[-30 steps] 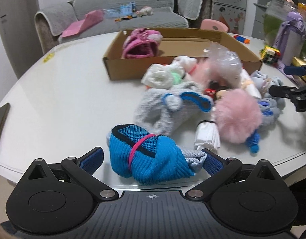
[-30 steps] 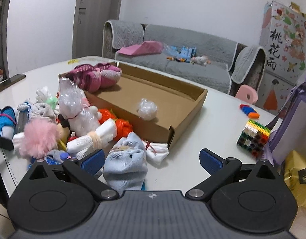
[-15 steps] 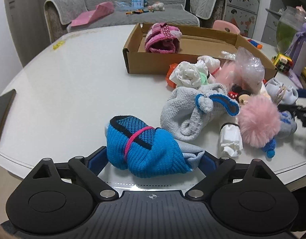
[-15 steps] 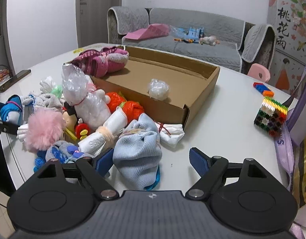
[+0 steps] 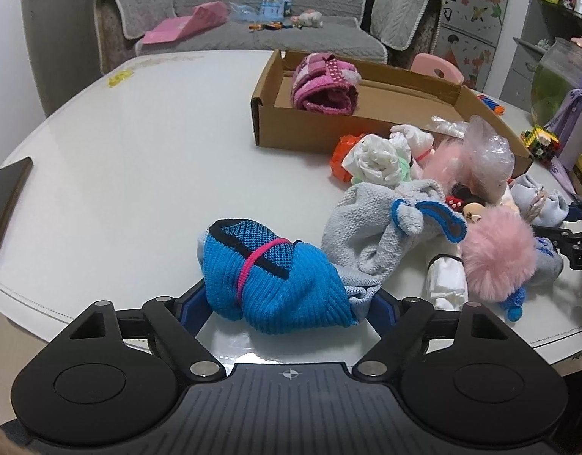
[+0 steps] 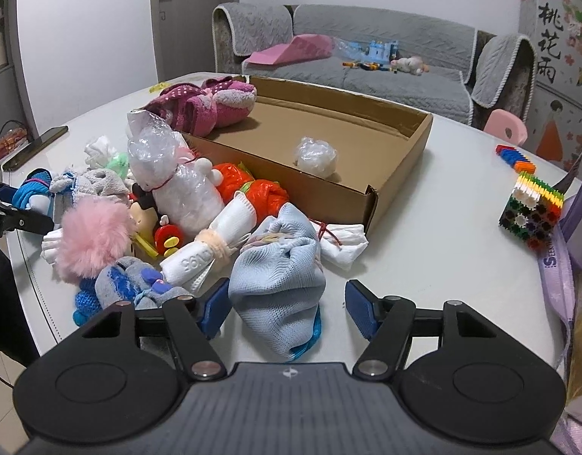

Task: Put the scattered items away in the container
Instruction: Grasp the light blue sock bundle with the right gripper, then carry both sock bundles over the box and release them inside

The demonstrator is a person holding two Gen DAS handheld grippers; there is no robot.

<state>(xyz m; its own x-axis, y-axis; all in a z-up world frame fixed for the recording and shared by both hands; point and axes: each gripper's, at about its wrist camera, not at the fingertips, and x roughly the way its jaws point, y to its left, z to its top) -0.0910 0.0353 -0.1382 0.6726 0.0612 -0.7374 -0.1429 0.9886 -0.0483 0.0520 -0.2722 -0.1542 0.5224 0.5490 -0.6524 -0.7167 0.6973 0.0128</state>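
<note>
A blue knitted bundle (image 5: 276,288) with a pink band lies near the table's front edge. My left gripper (image 5: 287,307) has its jaws closing on it, and both pads touch its sides. A light-blue sock bundle (image 6: 279,288) sits between the closing jaws of my right gripper (image 6: 287,313). The left pad meets the bundle, while the right pad stands clear of it. The cardboard box (image 5: 310,132) (image 6: 329,197) holds a pink knitted item (image 5: 325,87) and a crumpled plastic ball (image 6: 315,155). In front of the box lies a heap with a pink pompom (image 6: 93,239) and a grey sock bundle (image 5: 382,227).
A phone (image 5: 4,204) lies at the table's left edge. A colourful block cube (image 6: 532,214) and a lilac strap (image 6: 556,269) are to the right of the box, and a glass bowl (image 5: 560,76) stands at the far right. A grey sofa (image 6: 367,57) is behind the table.
Both grippers' jaws have narrowed. The left pads have come in against the blue bundle. The right gripper's left pad has reached the light-blue bundle. The left view has shifted leftward.
</note>
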